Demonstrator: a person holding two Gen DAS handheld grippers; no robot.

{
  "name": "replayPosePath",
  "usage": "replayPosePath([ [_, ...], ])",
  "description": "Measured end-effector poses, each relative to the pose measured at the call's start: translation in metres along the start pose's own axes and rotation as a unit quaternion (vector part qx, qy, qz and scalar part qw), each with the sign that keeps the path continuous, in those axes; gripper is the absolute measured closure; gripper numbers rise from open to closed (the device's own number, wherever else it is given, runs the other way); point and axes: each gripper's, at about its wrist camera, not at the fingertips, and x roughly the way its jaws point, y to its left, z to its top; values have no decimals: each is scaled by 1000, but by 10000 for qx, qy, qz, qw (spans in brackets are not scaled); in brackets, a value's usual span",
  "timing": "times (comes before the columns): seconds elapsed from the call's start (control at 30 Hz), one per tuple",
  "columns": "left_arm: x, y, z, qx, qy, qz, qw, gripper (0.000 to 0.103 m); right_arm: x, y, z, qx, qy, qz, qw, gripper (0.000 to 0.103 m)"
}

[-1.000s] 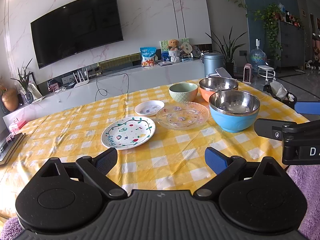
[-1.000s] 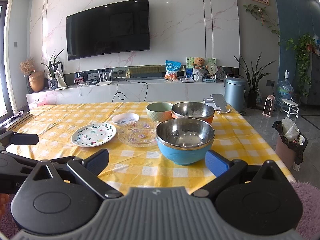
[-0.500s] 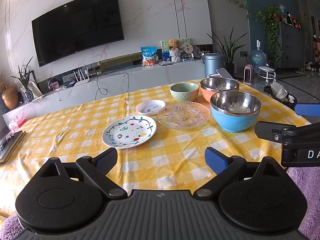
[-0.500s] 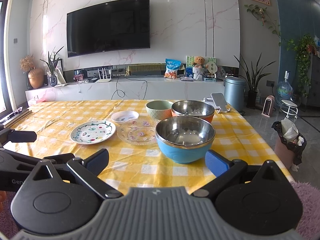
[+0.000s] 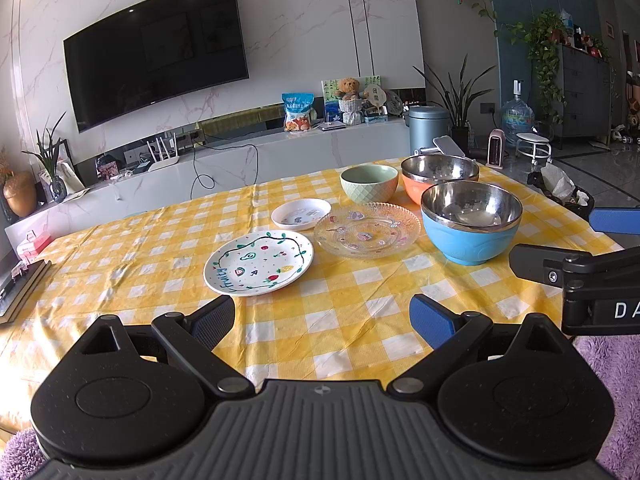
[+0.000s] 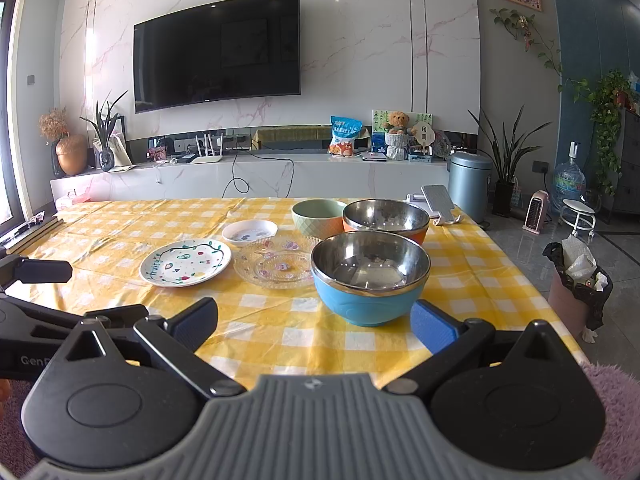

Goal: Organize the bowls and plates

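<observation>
On the yellow checked table [image 5: 152,240] lie a painted white plate [image 5: 258,262], a small white dish [image 5: 301,214], a clear glass plate [image 5: 366,230], a green bowl [image 5: 369,182], an orange steel-lined bowl [image 5: 439,176] and a blue steel-lined bowl [image 5: 471,222]. My left gripper [image 5: 322,320] is open and empty near the table's front edge, short of the painted plate. My right gripper [image 6: 314,320] is open and empty, just in front of the blue bowl [image 6: 370,276]. The painted plate [image 6: 185,262] and glass plate [image 6: 276,266] lie left of it.
A phone stand [image 6: 438,208] sits at the table's far right corner. A bin with a black bag [image 6: 576,292] stands on the floor to the right. A TV console [image 6: 240,176] runs behind the table. A purple rug [image 5: 612,376] lies below.
Both grippers have drifted slightly; the dishes sit a little lower and nearer in both views. Nothing was taken hold of and the dishes have not moved.
</observation>
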Motion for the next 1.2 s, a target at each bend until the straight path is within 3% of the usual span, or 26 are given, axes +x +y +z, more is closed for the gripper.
replayPosePath([
  [0.5, 1, 3, -2, -28, 14, -8, 10000, 0, 1, 0, -3, -11, 33, 21, 10000, 2],
  [0.63, 8, 10, -4, -156, 118, -24, 9998, 0, 10, 2, -3, -62, 223, 30, 9997, 2],
  [0.87, 26, 55, -1, -1067, 483, -239, 9928, 0, 39, 11, 5, 31, 770, 257, 9967, 2],
  [1.13, 51, 92, 2, -1544, 800, -324, 9842, 23, 80, 38, 16, -92, 588, 694, 9958, 4],
  [1.17, 54, 95, 2, -1577, 842, -319, 9834, 28, 90, 44, 20, -128, 641, 777, 9948, 7],
  [1.2, 61, 101, 4, -1619, 882, -336, 9823, 31, 99, 49, 22, -132, 700, 843, 9939, 17],
])
